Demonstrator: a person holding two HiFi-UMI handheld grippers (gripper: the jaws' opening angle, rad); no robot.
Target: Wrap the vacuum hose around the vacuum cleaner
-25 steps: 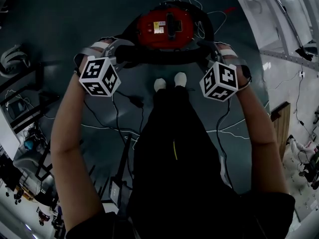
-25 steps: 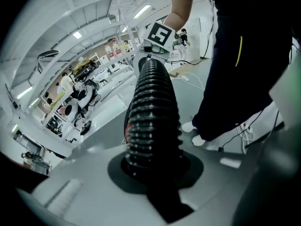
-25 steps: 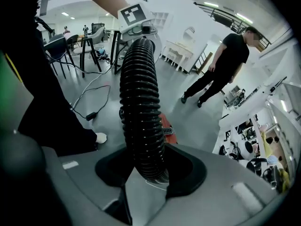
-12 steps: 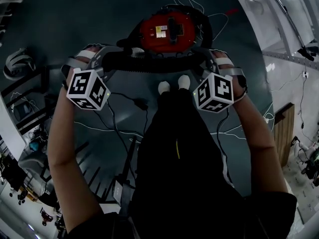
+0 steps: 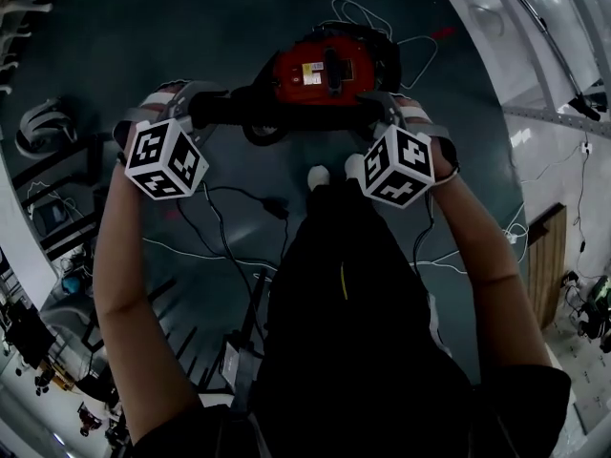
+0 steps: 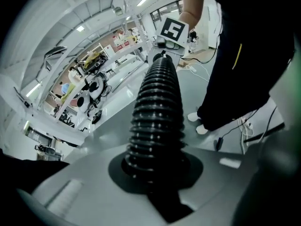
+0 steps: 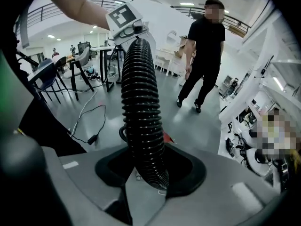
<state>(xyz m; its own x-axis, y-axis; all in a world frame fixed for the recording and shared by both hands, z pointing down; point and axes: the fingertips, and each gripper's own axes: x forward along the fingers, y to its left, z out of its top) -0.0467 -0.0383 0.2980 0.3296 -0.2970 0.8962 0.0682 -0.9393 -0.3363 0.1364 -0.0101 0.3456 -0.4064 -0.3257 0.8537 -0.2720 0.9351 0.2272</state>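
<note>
Vacuum hose (image 5: 286, 111), black and ribbed, spans mid-frame, with the left gripper (image 5: 196, 108) and right gripper (image 5: 382, 114) both clamped on it. Beyond lies the red vacuum cleaner (image 5: 320, 65). The hose is probably light, springy and bendable, so the ribs should give purchase.

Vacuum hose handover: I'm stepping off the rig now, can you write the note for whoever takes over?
Left gripper: shut on the vacuum hose, at one end of a straight span.
Right gripper: shut on that span's other end.
Red vacuum cleaner: on the floor below the span, just beyond the person's feet.
Done: hose gripped and held up.
Left: wind it round the cleaner; how much is already wrapped is unclear.
</note>
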